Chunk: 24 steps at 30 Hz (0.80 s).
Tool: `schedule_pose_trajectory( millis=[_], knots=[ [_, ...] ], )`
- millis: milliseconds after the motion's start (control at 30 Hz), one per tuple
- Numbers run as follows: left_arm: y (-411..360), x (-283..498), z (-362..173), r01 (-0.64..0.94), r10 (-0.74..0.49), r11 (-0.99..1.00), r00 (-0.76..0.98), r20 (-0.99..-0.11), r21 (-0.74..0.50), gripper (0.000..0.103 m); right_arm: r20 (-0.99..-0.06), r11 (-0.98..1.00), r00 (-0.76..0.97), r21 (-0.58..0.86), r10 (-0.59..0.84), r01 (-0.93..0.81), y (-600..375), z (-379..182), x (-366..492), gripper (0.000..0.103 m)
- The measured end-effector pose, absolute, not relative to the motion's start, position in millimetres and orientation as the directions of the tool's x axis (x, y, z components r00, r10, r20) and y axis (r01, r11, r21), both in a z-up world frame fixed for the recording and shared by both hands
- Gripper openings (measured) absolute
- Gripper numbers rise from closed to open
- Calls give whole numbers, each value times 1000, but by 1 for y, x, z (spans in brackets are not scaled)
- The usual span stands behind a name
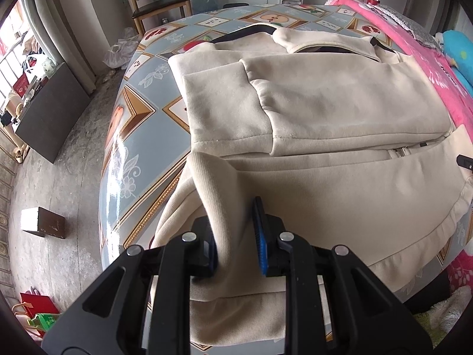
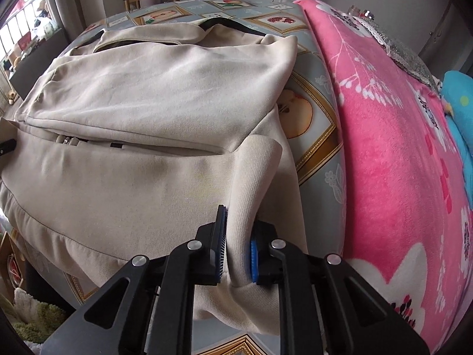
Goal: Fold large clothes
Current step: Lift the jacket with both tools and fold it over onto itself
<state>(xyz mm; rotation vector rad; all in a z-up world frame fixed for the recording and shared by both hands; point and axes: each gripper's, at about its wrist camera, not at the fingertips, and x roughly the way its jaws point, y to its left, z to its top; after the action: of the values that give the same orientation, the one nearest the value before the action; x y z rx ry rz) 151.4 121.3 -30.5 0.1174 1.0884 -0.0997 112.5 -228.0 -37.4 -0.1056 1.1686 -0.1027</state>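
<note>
Fruit-print oilcloth covers the bench point(image 1: 139, 159), and a beige jacket point(image 1: 340, 109) lies spread across most of it, sleeves folded in over the body and collar toward twelve o'clock. Its ribbed hem hangs over the near edge at six o'clock.

At the hem's seven o'clock corner the left hand-held gripper point(image 1: 236, 236) stands narrow, a raised fold of ribbed cloth pinched between its blue pads. At the five o'clock corner the right hand-held gripper point(image 2: 238, 242) is likewise nearly closed, its pads clamped on an upright pleat of the same hem.

A pink blanket point(image 2: 393, 148) lies along the jacket's three o'clock side, with something blue point(image 2: 456, 88) beyond it, cut off by the frame. A chair point(image 1: 159, 3) stands past the bench at eleven o'clock.

A dark lining shows inside the collar. The zipper near the middle is partly covered by the folded sleeve. Below each gripper the hem drops out of sight behind the black frames.
</note>
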Motion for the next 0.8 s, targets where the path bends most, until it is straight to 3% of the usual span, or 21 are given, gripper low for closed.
schedule_pose_trajectory(
  millis=[433,533,567,800],
  knots=[
    [120,151,-31,148,-14,987,465,-885,62,21,-897,988,414,-147,-155,52,-227,-36,108,10],
    [118,146,-29,159,4,983,496,-869,95,16,-886,988,437,-138,-156,73,-225,-28,102,6],
    [117,142,-26,160,15,981,519,-854,114,10,-880,988,449,-135,-156,78,-224,-24,99,6],
    [122,88,9,176,-20,976,653,-757,127,5,-822,988,549,-111,-152,108,-219,18,60,5]
  ],
)
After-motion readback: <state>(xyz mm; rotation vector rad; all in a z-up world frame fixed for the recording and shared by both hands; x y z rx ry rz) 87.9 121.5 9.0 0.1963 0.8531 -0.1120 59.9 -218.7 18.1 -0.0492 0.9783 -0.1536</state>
